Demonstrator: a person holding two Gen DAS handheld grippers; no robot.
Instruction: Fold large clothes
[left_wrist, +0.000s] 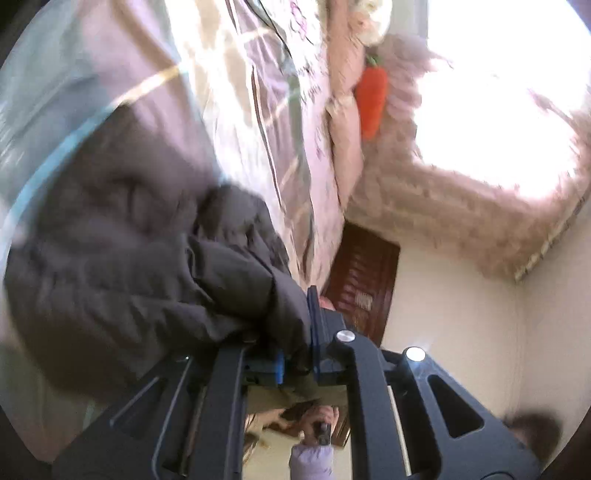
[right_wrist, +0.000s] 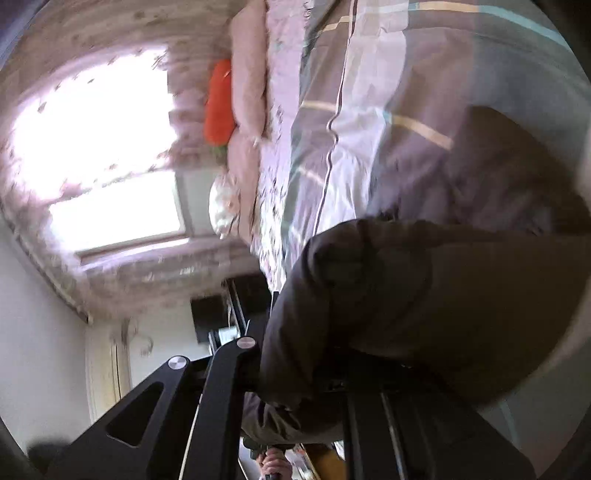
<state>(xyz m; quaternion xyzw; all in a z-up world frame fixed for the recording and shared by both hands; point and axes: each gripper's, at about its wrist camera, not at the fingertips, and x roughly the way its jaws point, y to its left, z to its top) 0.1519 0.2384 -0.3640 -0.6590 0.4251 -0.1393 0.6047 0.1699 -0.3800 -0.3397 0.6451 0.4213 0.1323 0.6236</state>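
A dark grey padded jacket (left_wrist: 147, 266) lies bunched over a checked bedspread (left_wrist: 229, 122). My left gripper (left_wrist: 295, 354) is shut on a fold of the jacket, with cloth pinched between its blue pads (left_wrist: 314, 325). In the right wrist view the same jacket (right_wrist: 424, 302) fills the lower right and drapes over my right gripper (right_wrist: 314, 376). That gripper is shut on the jacket, and its fingertips are hidden under the cloth. Both views are tilted sideways and blurred.
The bedspread (right_wrist: 351, 129) covers the bed. Pink pillows (right_wrist: 247, 81) and an orange carrot plush (left_wrist: 371, 99) lie at its head by a bright curtained window (right_wrist: 92, 147). A dark wooden door (left_wrist: 365, 288) and pale walls (left_wrist: 461, 314) stand beyond.
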